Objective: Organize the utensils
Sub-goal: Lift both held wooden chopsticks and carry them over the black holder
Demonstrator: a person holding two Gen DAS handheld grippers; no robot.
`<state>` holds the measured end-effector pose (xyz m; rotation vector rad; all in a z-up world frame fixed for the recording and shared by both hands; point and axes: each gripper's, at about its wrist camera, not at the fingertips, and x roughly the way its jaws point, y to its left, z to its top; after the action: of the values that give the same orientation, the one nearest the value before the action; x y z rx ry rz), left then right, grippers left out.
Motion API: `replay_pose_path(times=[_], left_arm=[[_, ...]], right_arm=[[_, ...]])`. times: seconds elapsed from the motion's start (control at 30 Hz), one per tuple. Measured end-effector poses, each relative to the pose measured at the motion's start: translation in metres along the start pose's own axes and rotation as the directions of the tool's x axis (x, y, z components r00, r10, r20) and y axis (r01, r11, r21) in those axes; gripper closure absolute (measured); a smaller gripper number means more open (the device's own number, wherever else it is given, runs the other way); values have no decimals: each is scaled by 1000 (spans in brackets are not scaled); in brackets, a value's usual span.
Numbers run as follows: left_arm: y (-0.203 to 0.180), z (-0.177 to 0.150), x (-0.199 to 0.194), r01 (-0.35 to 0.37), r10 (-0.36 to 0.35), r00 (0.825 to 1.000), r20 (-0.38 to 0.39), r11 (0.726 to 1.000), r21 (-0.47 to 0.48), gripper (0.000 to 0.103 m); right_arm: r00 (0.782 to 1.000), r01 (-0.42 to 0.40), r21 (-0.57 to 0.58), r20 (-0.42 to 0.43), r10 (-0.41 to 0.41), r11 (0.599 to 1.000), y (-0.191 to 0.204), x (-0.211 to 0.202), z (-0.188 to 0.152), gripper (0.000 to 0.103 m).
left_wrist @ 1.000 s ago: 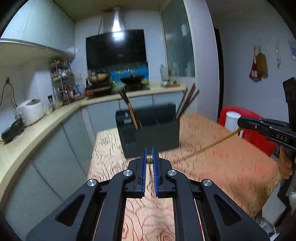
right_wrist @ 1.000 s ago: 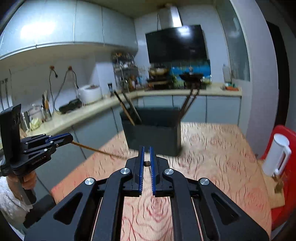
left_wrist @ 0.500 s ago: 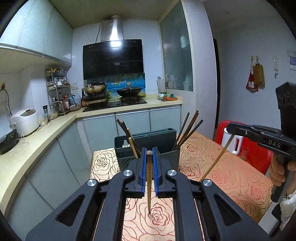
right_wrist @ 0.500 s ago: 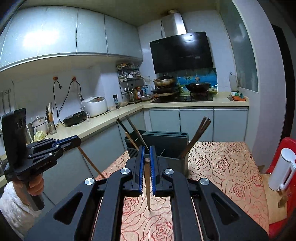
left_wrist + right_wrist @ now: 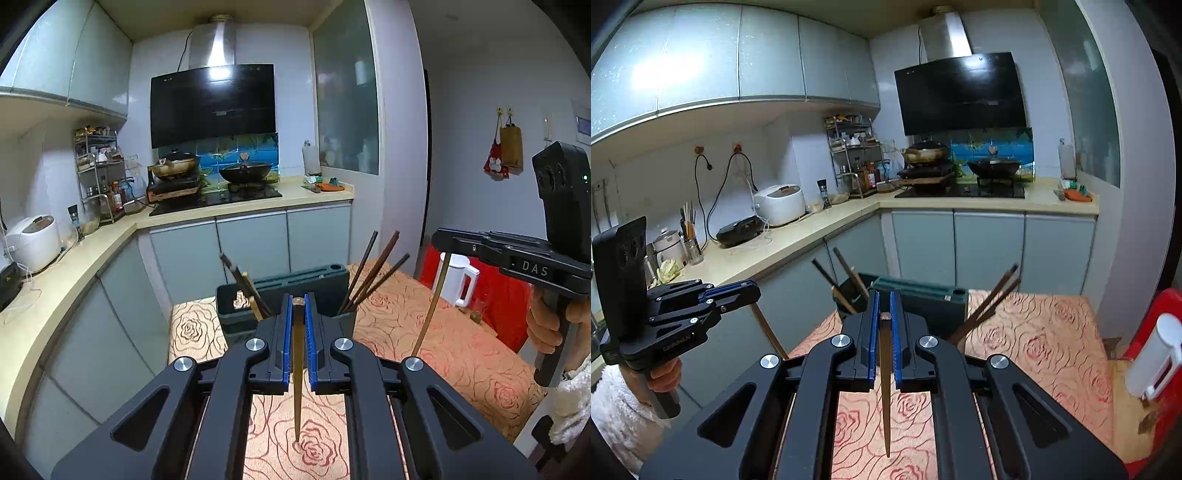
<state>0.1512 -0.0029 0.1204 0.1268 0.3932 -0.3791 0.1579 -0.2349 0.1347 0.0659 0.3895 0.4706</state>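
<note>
My left gripper [image 5: 297, 301] is shut on a brown chopstick [image 5: 297, 369] that hangs tip-down above the rose-pattern tablecloth [image 5: 461, 350]. My right gripper [image 5: 882, 299] is shut on a second chopstick [image 5: 885, 387], also hanging tip-down. Each gripper shows in the other's view: the right gripper [image 5: 441, 240] with its chopstick [image 5: 430, 306], the left gripper [image 5: 753, 291] with its chopstick [image 5: 768, 332]. Behind both stands a dark utensil holder [image 5: 295, 282] [image 5: 923, 299], with several chopsticks [image 5: 373, 273] leaning out at its two ends.
A white jug [image 5: 456, 277] and a red chair [image 5: 506, 295] stand at the table's right side. The kitchen counter [image 5: 798, 236] with a rice cooker [image 5: 779, 203] runs along the left. A person's hand [image 5: 546, 325] grips the right handle.
Both grippers have risen away from the table. Their chopsticks swung from slanting toward the tablecloth to hanging almost straight down. The holder now sits lower and farther in both views.
</note>
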Motion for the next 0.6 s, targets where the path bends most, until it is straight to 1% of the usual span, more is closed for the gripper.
replay_pose_path(times=[0.3, 0.6], left_arm=[[-2, 45, 2, 8, -10, 999, 49, 1000, 27, 97], [2, 102, 21, 17, -20, 994, 105, 1000, 23, 97]], right_arm=[[998, 28, -54, 60, -24, 998, 1, -1, 45, 96], [993, 49, -72, 113, -41, 996, -8, 14, 99, 96]])
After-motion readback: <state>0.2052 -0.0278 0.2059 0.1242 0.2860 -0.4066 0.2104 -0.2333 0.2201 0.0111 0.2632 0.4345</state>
